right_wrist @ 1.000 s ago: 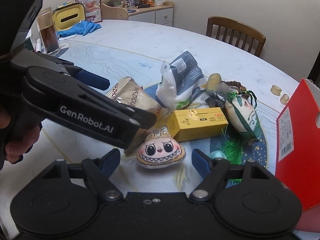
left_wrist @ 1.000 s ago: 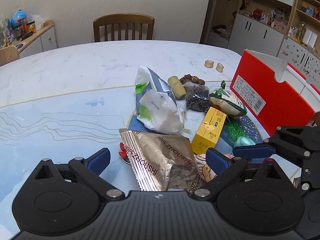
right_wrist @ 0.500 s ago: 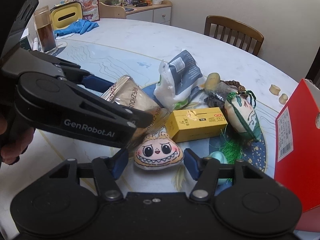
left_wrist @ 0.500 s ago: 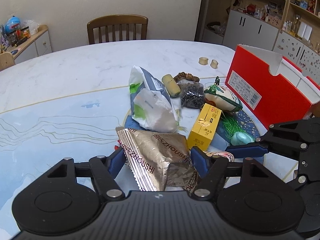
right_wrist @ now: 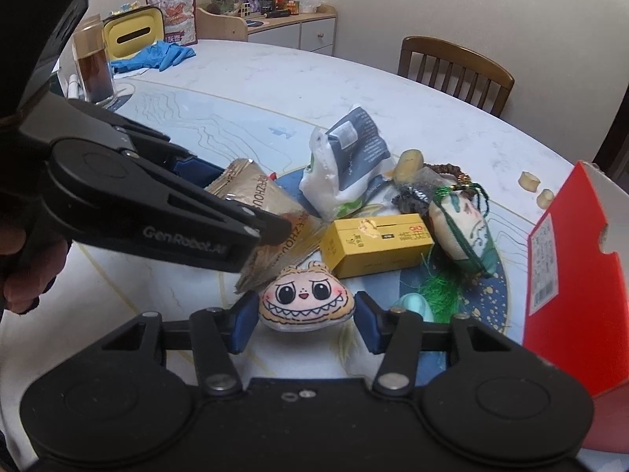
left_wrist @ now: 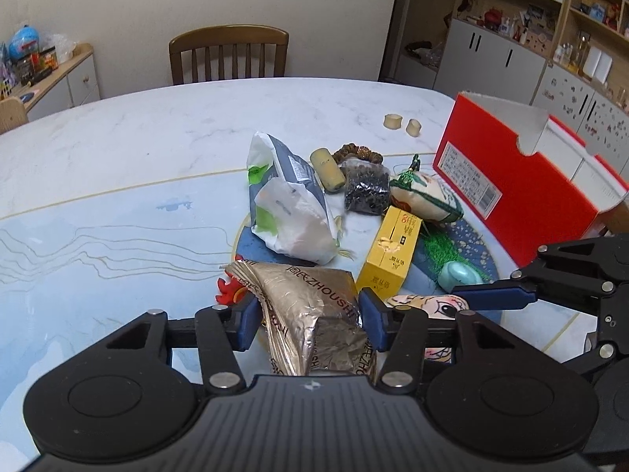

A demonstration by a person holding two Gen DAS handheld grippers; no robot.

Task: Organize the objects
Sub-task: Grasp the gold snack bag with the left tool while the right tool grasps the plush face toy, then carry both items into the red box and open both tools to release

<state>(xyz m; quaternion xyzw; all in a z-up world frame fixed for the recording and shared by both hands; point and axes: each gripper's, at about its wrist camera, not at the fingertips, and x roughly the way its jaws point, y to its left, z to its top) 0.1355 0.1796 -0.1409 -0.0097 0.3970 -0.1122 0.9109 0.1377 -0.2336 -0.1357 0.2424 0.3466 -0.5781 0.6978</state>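
On the tabletop (left_wrist: pixel 118 149), beside the red box (left_wrist: pixel 523 185), my left fingers (left_wrist: pixel 251 320) had just been closing and pinched the gold snack bag (left_wrist: pixel 310 314), while my right fingers (right_wrist: pixel 240 324) closed in on the toothy plush toy (right_wrist: pixel 306 301), so both could be lifted and tidied away.

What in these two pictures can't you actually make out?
1. Inside of the red box: in both views its own walls block it.
2. A red shape: in the left wrist view it is mostly under the foil packet, so I can't identify it.
3. The bead bracelet: in the left wrist view it is partly behind the dark bag.
4. The box label: in the right wrist view the print is too small to read.
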